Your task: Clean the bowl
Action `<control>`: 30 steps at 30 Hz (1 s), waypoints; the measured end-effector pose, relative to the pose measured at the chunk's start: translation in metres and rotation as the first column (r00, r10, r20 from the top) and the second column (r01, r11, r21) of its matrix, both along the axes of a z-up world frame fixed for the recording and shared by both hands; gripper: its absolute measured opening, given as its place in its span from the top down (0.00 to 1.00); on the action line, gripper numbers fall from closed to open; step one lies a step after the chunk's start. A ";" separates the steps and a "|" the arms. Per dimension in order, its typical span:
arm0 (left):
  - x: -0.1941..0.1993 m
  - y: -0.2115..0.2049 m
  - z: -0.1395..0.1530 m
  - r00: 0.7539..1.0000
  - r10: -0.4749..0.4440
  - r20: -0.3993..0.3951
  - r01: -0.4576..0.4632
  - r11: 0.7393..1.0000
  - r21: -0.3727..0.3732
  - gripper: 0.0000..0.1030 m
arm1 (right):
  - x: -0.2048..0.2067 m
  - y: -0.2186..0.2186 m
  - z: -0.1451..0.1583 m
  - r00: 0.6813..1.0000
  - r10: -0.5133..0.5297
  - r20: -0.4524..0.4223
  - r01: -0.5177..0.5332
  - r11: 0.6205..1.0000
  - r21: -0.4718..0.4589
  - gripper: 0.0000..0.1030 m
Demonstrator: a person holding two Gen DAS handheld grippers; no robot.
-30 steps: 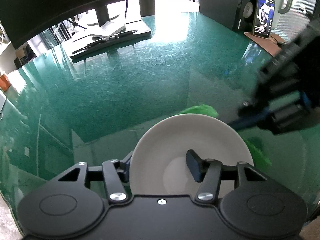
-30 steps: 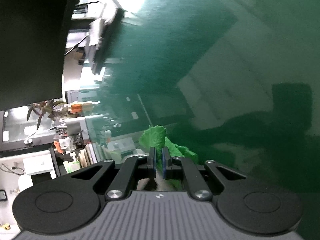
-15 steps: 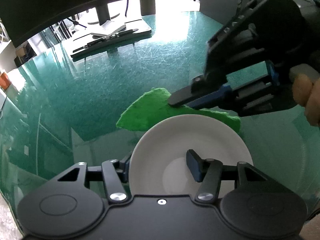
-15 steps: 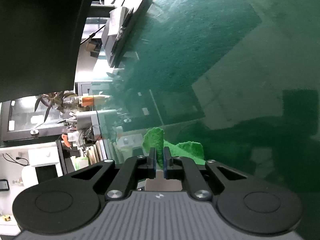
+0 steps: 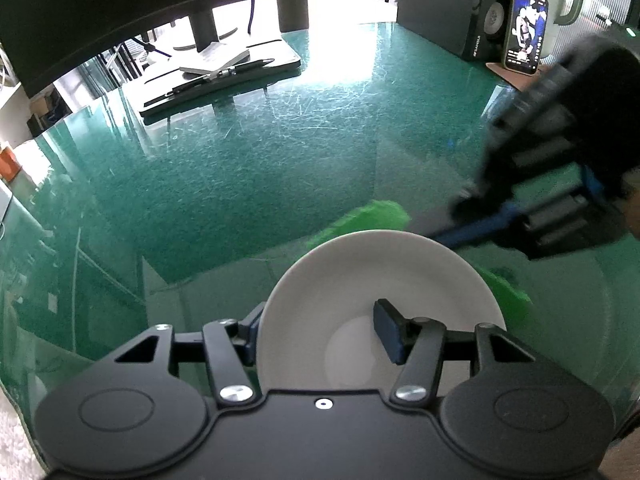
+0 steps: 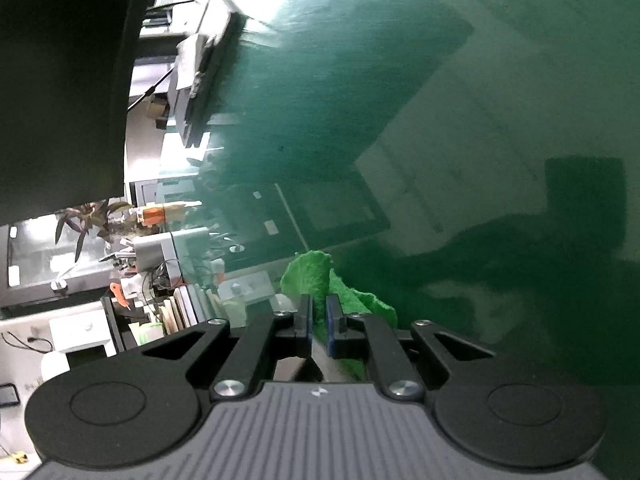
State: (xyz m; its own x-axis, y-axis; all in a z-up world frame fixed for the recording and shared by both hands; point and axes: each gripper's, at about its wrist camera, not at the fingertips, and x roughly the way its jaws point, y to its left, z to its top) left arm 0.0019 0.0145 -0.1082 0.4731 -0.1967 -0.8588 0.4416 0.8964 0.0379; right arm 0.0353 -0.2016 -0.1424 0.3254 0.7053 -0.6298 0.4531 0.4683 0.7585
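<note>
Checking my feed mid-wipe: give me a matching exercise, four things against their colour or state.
Things:
1 bowl
2 cloth
3 left gripper
4 phone

States:
A bright green, pinched in shut jaws
B white, tilted on its edge
C screen lit, propped upright
D one finger inside the bowl, one outside

Pairs: 1-B, 2-A, 3-D, 4-C

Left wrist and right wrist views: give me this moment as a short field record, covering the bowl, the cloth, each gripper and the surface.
bowl: white bowl, held by its rim
left gripper: left gripper, one finger inside the bowl, one outside
cloth: green cloth, behind the bowl's far rim in the left wrist view
right gripper: right gripper, shut on the cloth
surface: green glass table, scratched
wiping contact: cannot tell
</note>
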 end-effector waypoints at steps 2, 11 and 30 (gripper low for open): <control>0.000 0.000 0.000 1.000 0.000 0.000 0.000 1.000 0.000 0.46 | 0.009 0.007 0.004 1.000 0.015 0.017 -0.015 1.000 0.011 0.92; 0.000 0.000 0.000 1.000 -0.003 0.000 0.003 1.000 -0.004 0.46 | -0.005 -0.008 0.010 1.000 -0.022 0.015 0.021 0.999 0.040 0.92; 0.000 -0.001 0.000 1.000 -0.012 0.006 0.012 1.000 0.007 0.43 | -0.033 -0.023 0.002 0.996 -0.086 -0.036 0.089 0.992 0.093 0.92</control>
State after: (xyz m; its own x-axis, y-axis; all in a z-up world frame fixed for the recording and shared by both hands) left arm 0.0018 0.0131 -0.1084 0.4759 -0.1959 -0.8574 0.4518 0.8909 0.0472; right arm 0.0027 -0.2250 -0.1404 0.3692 0.7319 -0.5728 0.5135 0.3530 0.7821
